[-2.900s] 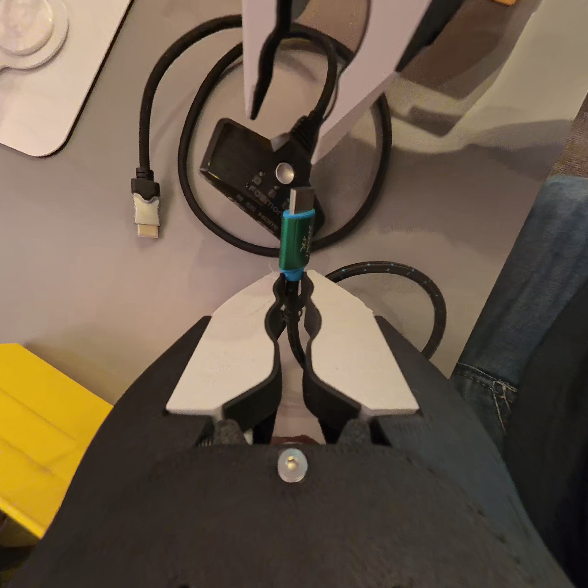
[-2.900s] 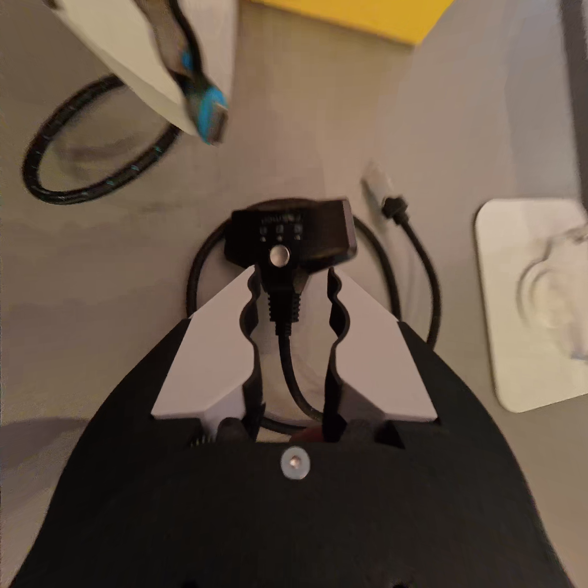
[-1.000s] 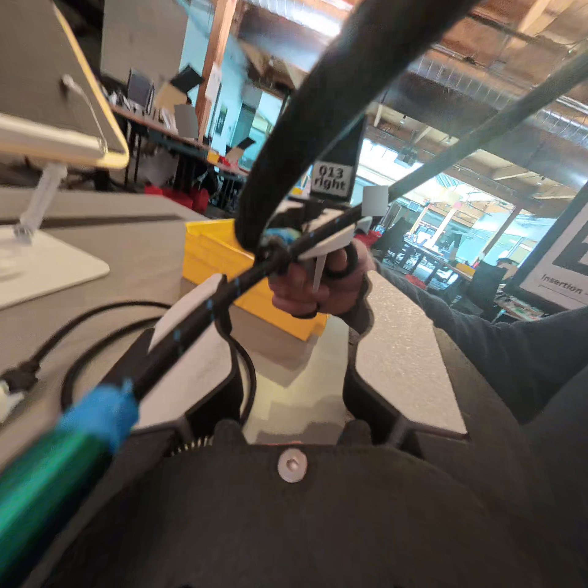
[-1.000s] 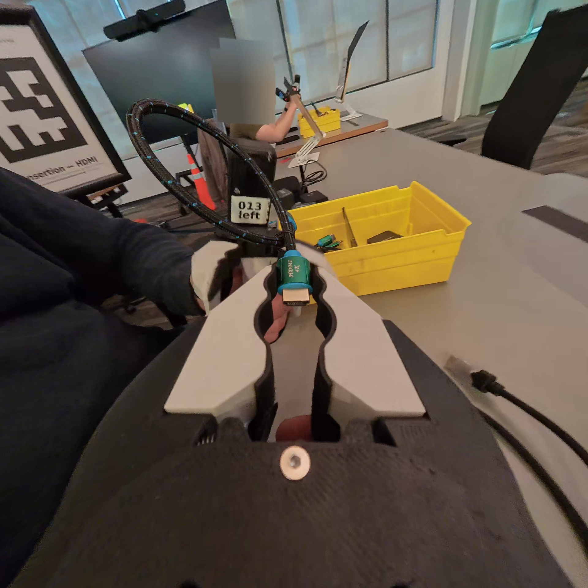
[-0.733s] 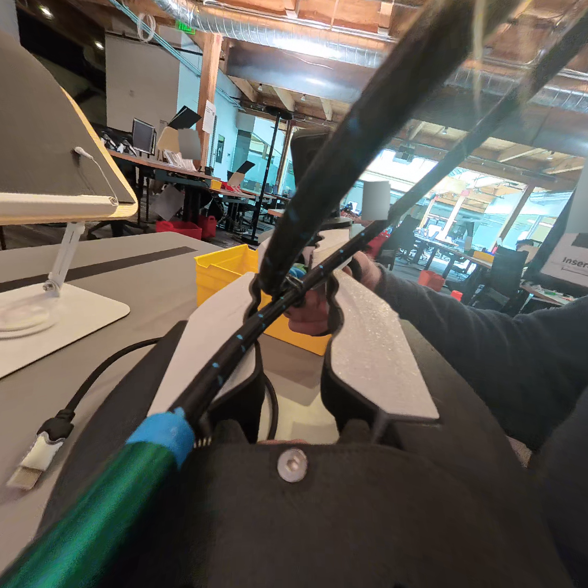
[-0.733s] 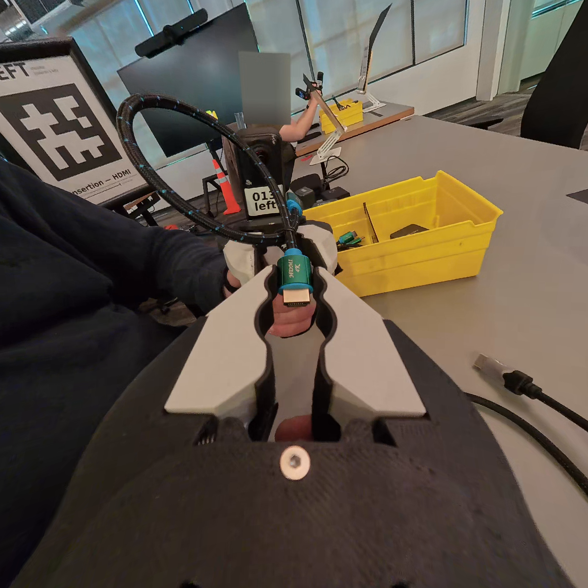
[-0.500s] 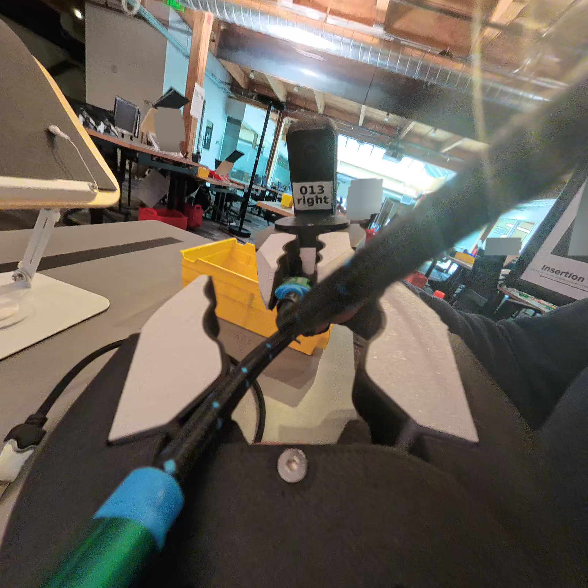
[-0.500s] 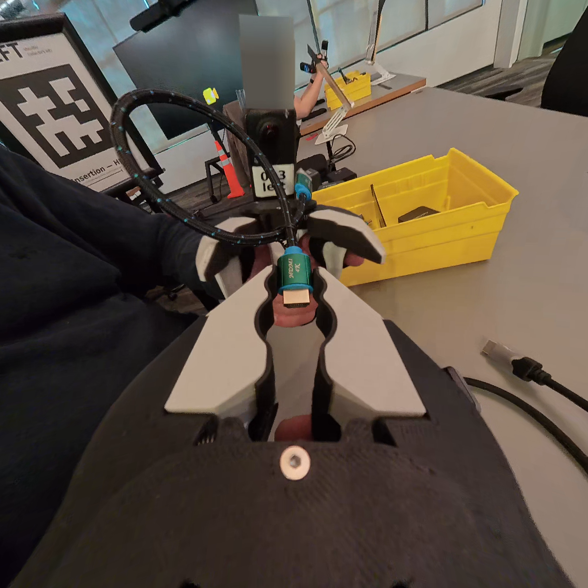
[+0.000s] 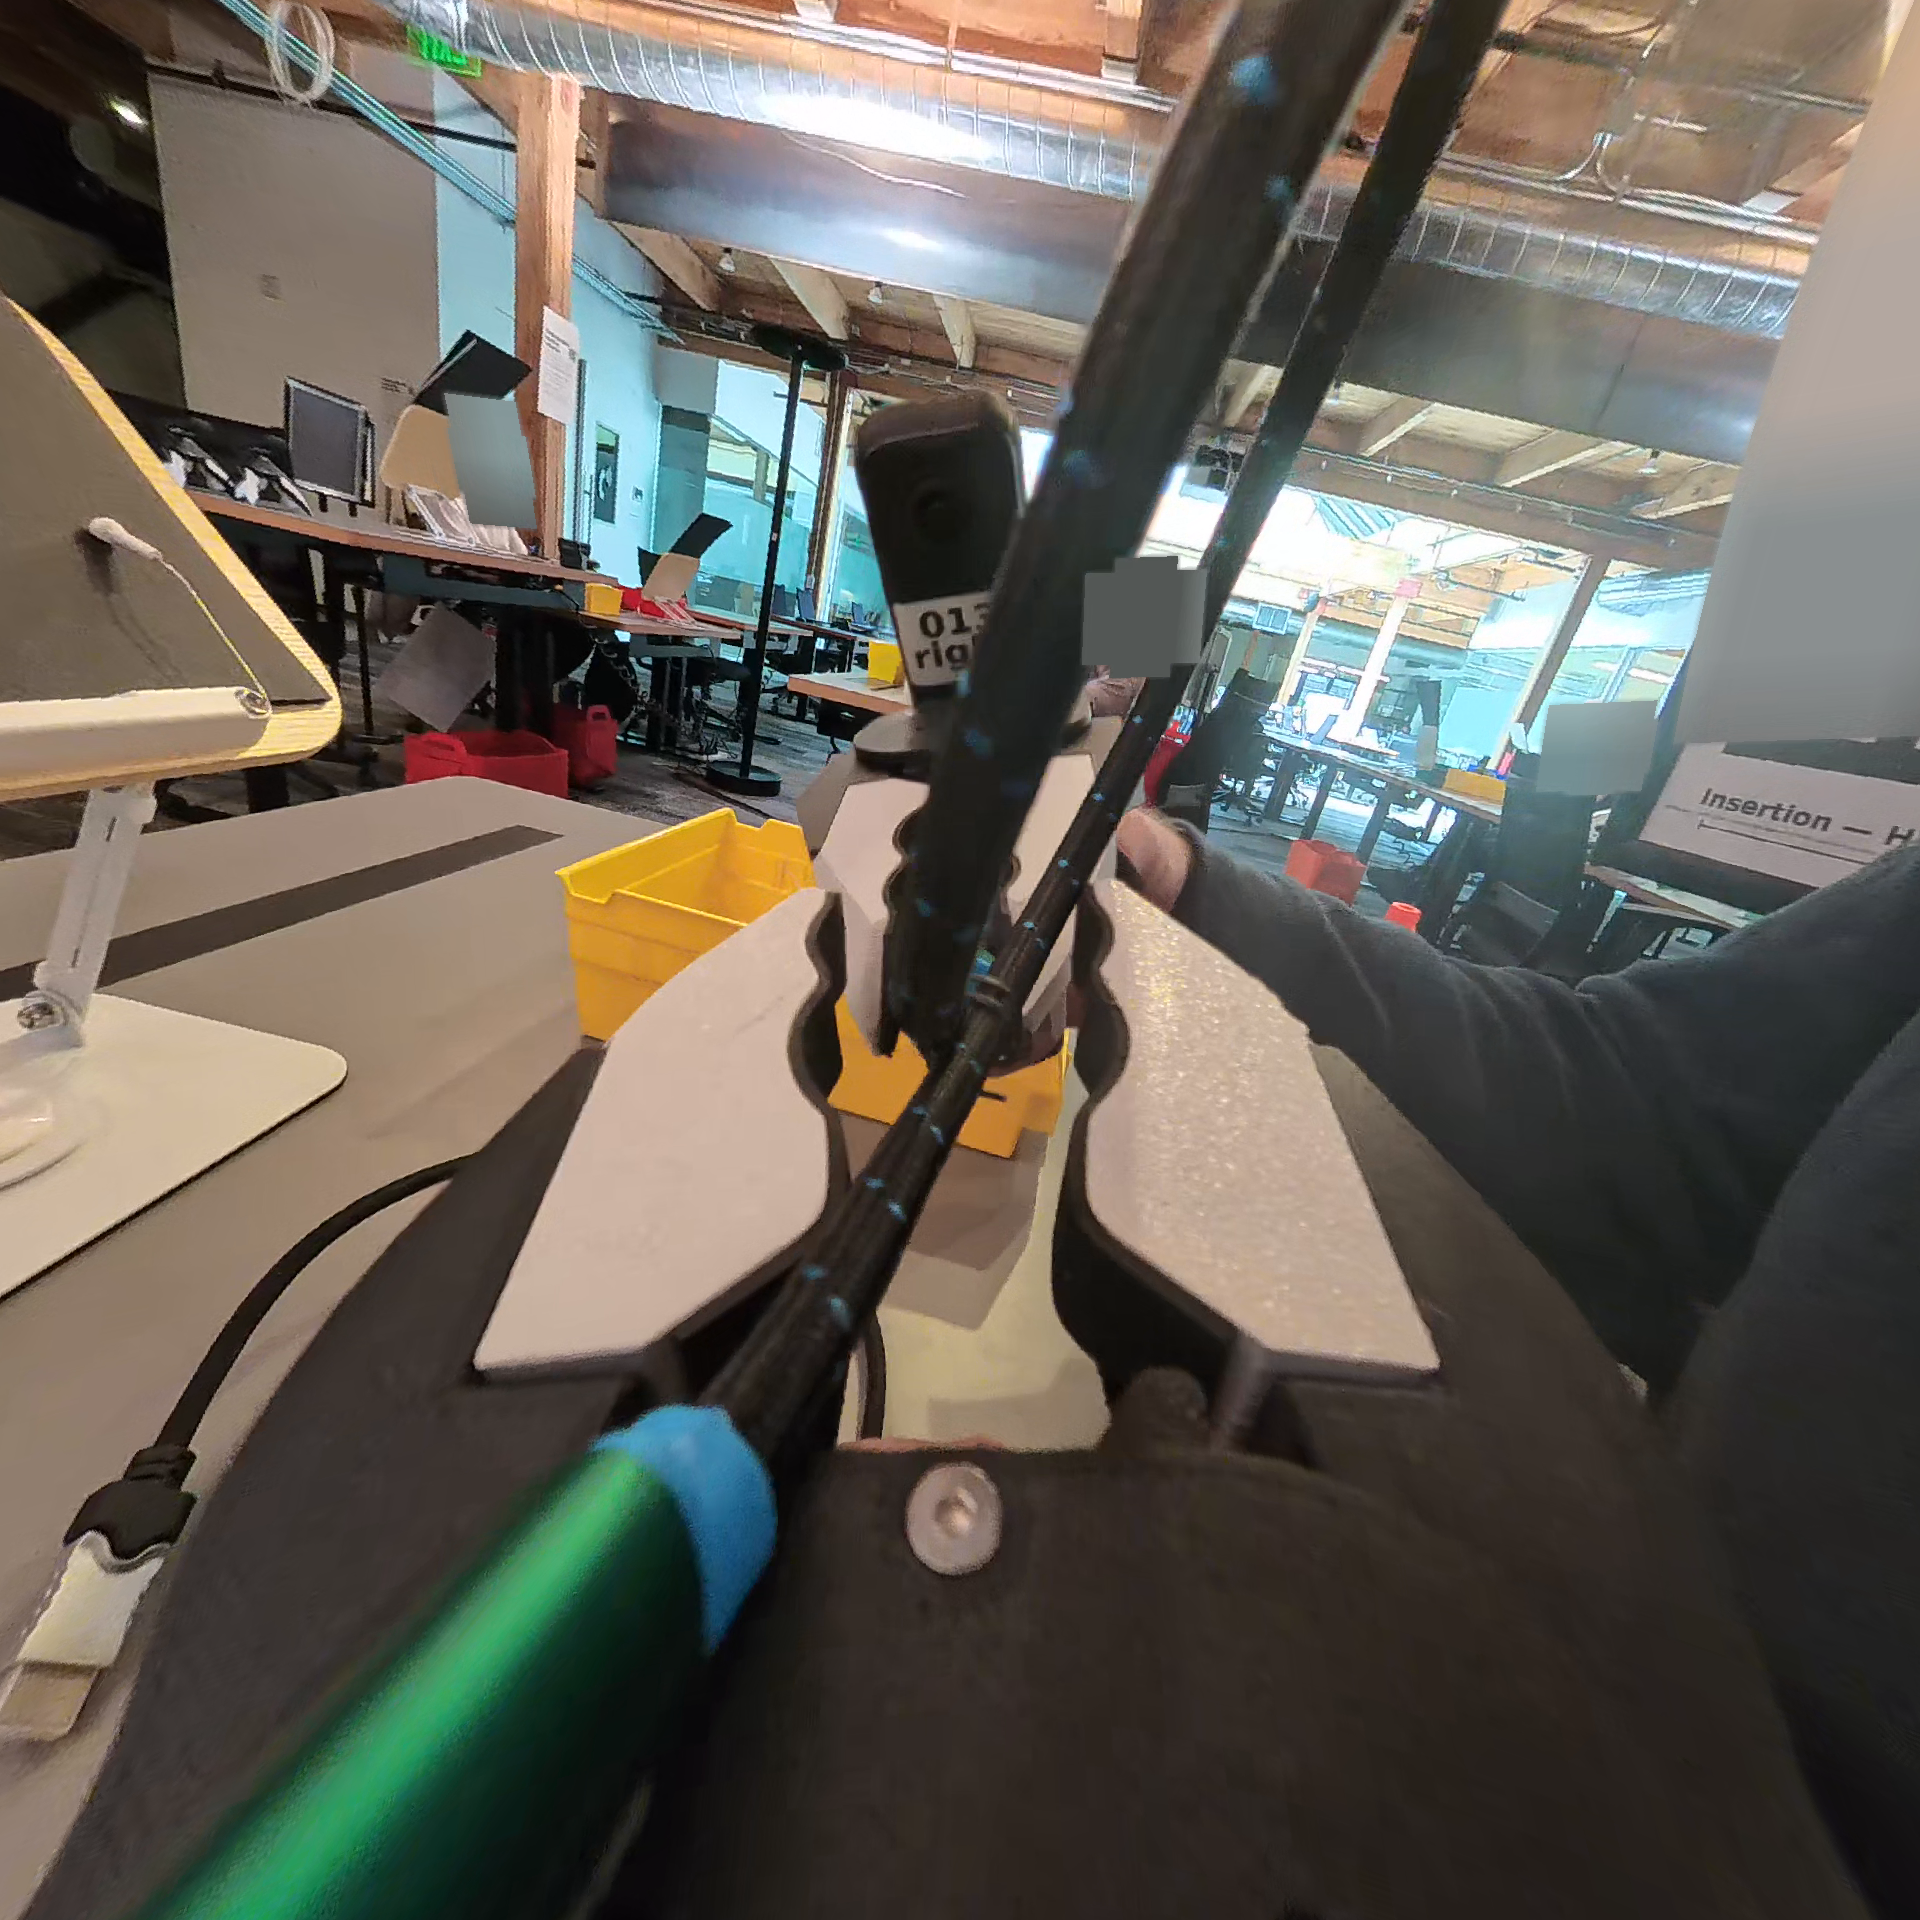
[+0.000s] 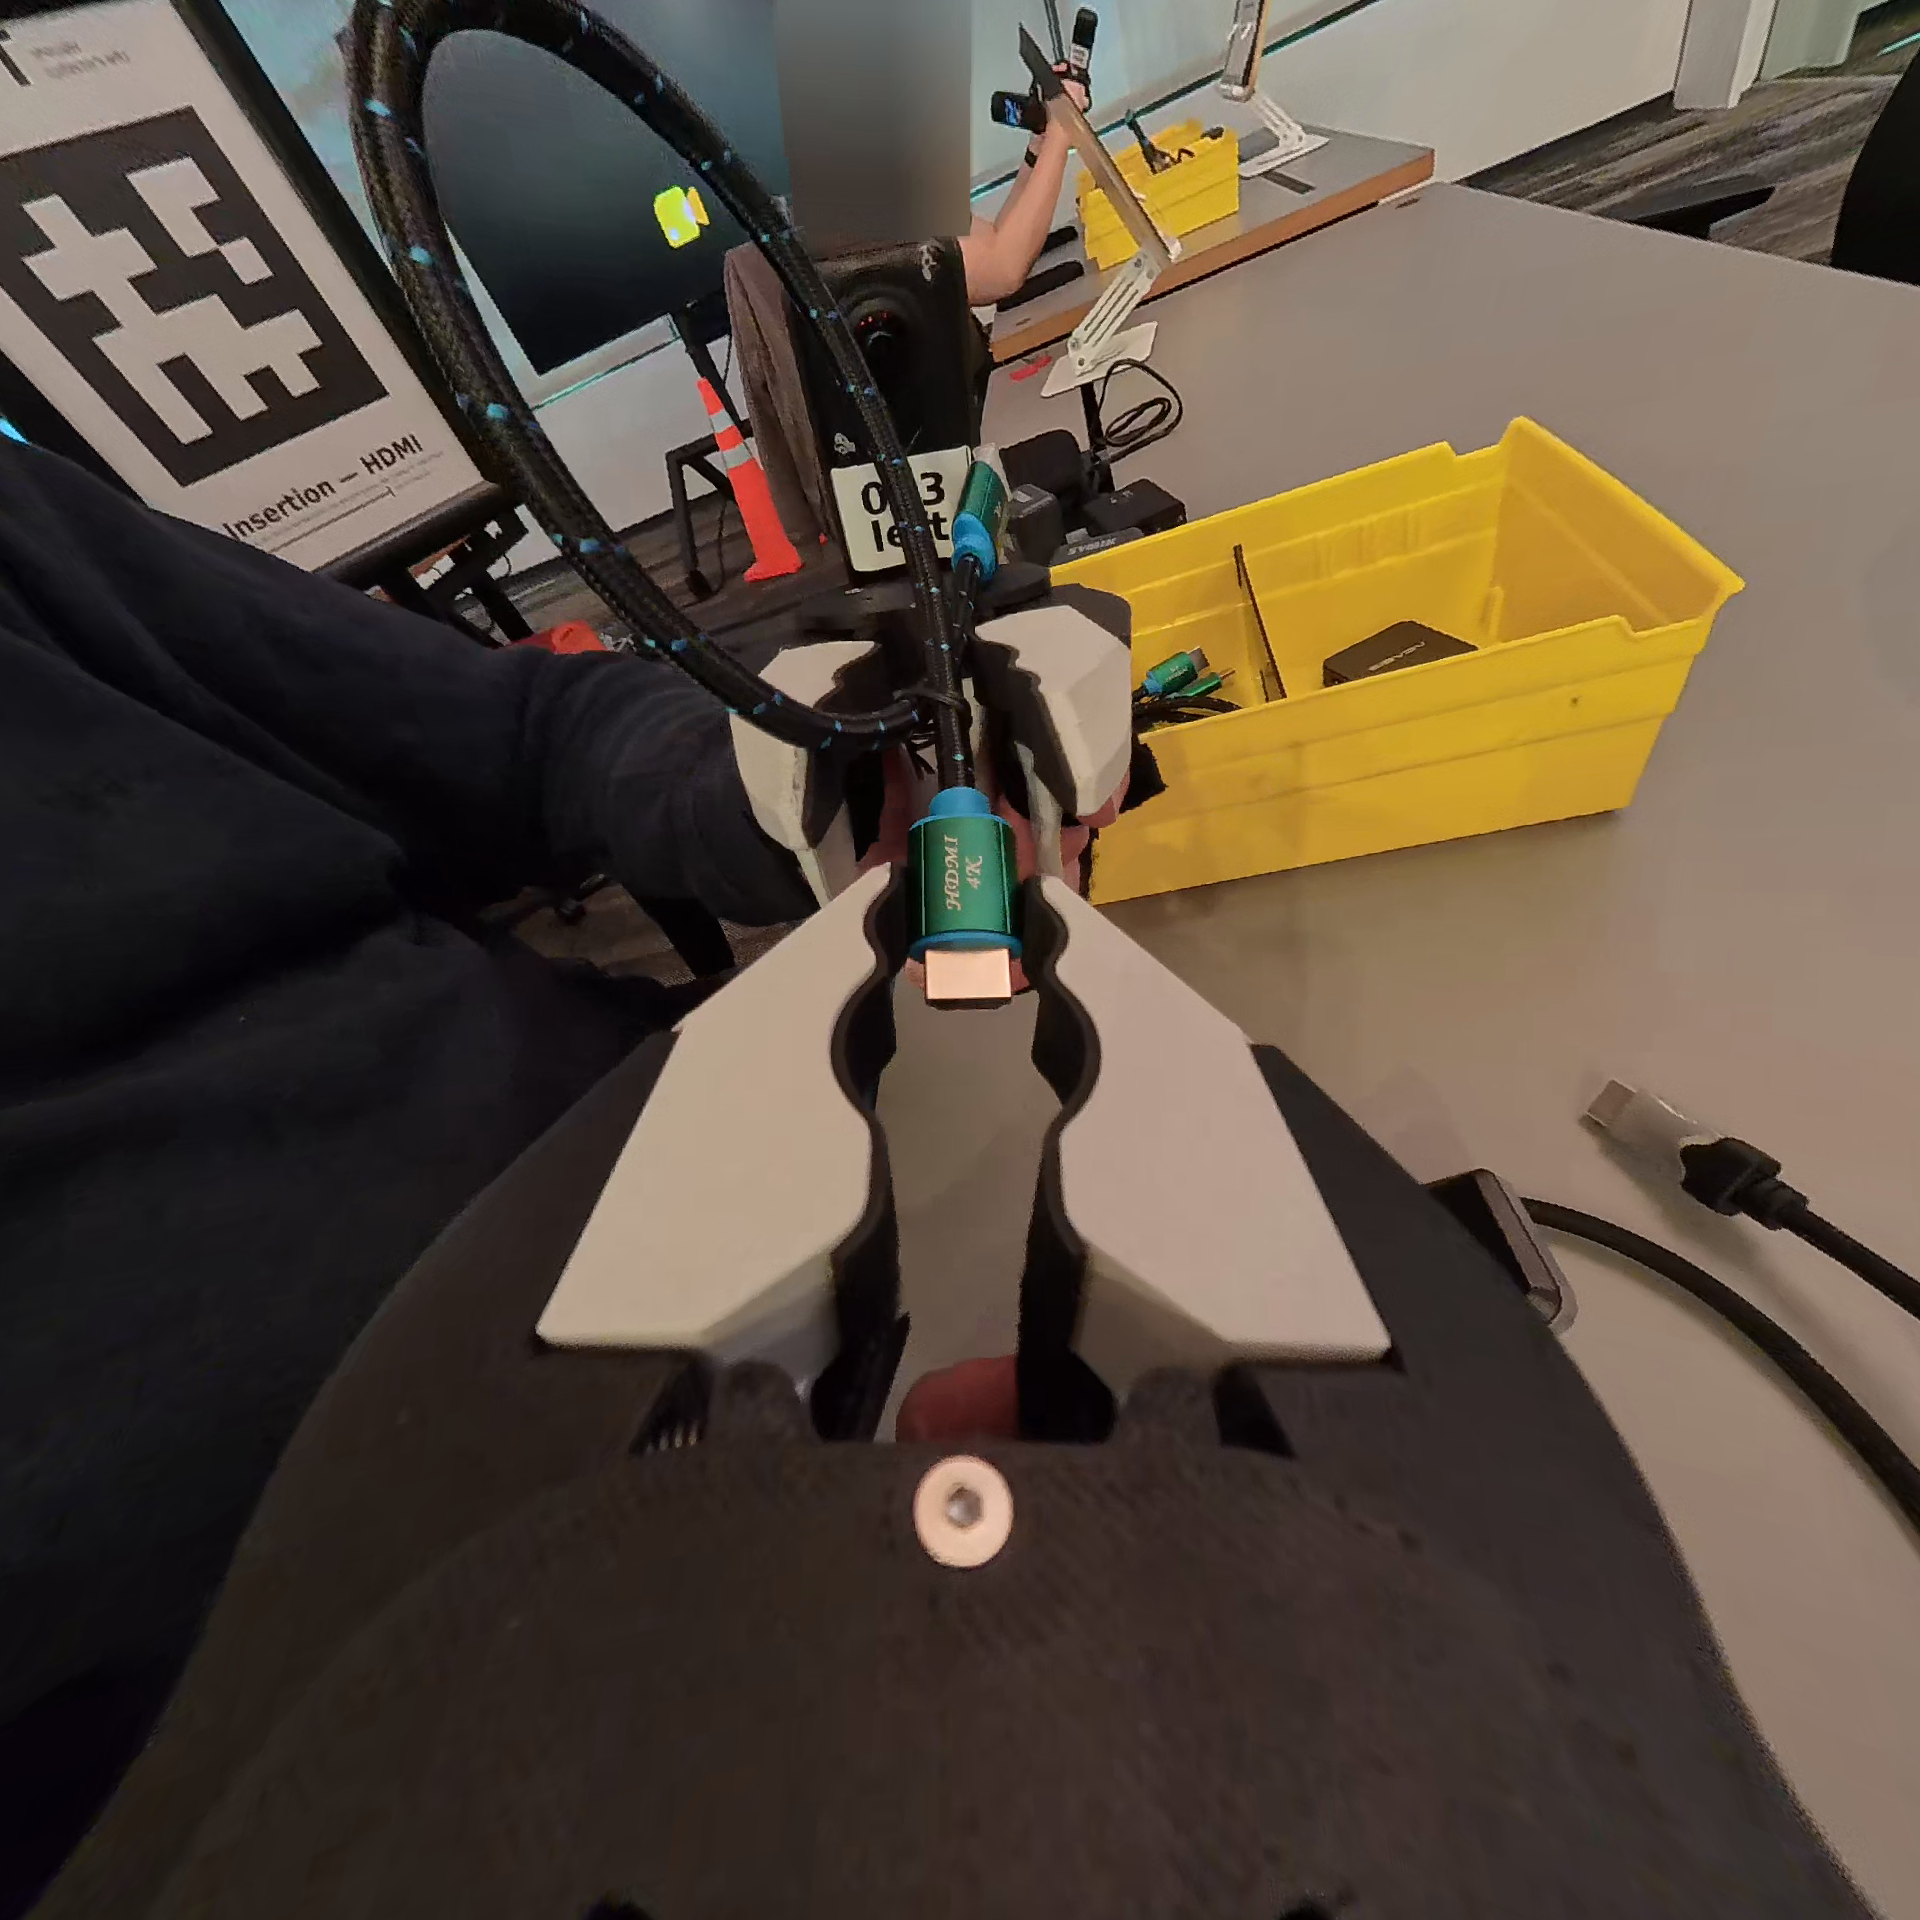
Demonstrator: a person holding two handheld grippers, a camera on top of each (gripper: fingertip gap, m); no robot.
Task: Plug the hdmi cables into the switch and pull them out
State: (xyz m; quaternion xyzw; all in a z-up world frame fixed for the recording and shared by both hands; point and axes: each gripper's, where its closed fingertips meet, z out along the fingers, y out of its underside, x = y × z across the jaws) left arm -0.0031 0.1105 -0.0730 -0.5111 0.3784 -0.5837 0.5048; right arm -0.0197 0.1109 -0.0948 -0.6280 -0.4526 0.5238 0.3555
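Grey tabletop (image 10: 1558,935) runs through an open workshop with wooden ceiling beams, and a yellow bin (image 10: 1455,727) stands on it beyond both grippers. Held up facing each other above the table edge, the two grippers share one braided black HDMI cable (image 10: 499,416) flecked with blue. The right gripper (image 10: 961,935) is closed around the cable's green plug (image 10: 958,883), its tips pinching the shell, the gold connector end pointing back toward the camera. The left gripper (image 9: 951,997) has its fingers (image 9: 707,1143) set apart with a clear gap; the cable runs loosely between them, and whether it touches either finger is hard to tell. The cable's other green plug (image 9: 468,1662) with its blue collar lies blurred across the left gripper's black body, close to the lens. A second black cable (image 10: 1766,1247) with a silver plug lies flat on the table to the right. The switch shows only as a dark corner (image 10: 1507,1236) beside the right gripper's body.
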